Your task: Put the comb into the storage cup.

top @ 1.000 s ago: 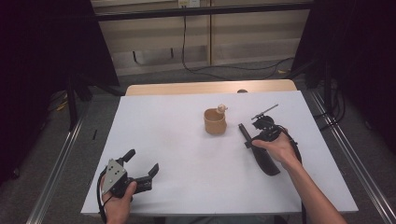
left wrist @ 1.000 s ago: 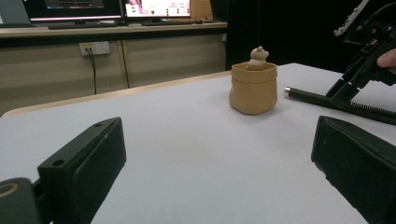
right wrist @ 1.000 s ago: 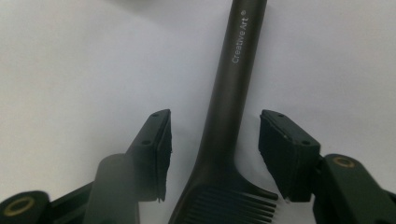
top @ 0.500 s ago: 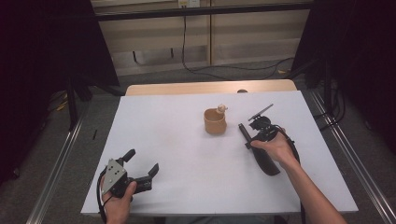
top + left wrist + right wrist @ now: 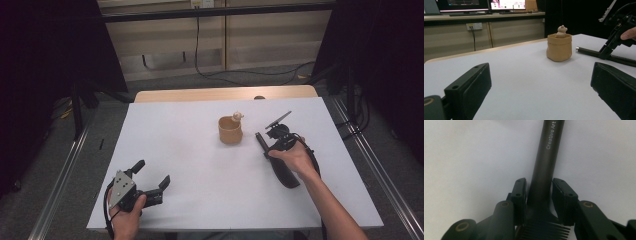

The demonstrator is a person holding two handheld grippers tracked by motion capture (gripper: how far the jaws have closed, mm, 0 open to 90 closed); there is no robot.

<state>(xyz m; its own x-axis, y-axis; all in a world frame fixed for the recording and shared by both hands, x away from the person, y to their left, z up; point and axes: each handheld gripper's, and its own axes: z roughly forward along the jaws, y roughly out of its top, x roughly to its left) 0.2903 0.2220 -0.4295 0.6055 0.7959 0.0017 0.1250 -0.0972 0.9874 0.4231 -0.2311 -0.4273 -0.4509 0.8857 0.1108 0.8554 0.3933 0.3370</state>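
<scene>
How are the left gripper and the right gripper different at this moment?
The left gripper has its jaws spread wide with nothing between them; the right gripper has its jaws narrowly around a black comb handle. The left rests near the table's front edge; the right lies beside the tan pot. Both are hand-held.

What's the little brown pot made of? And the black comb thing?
The pot looks like matte clay or soft rubber: dull tan, lumpy walls, no shine. The comb looks like smooth dark plastic, perhaps metal: its round handle has a faint sheen and printed letters.

hand-held gripper (image 5: 539, 192) | jaws astride dark comb handle (image 5: 547, 157), narrow gaps | white table (image 5: 461, 157)
</scene>
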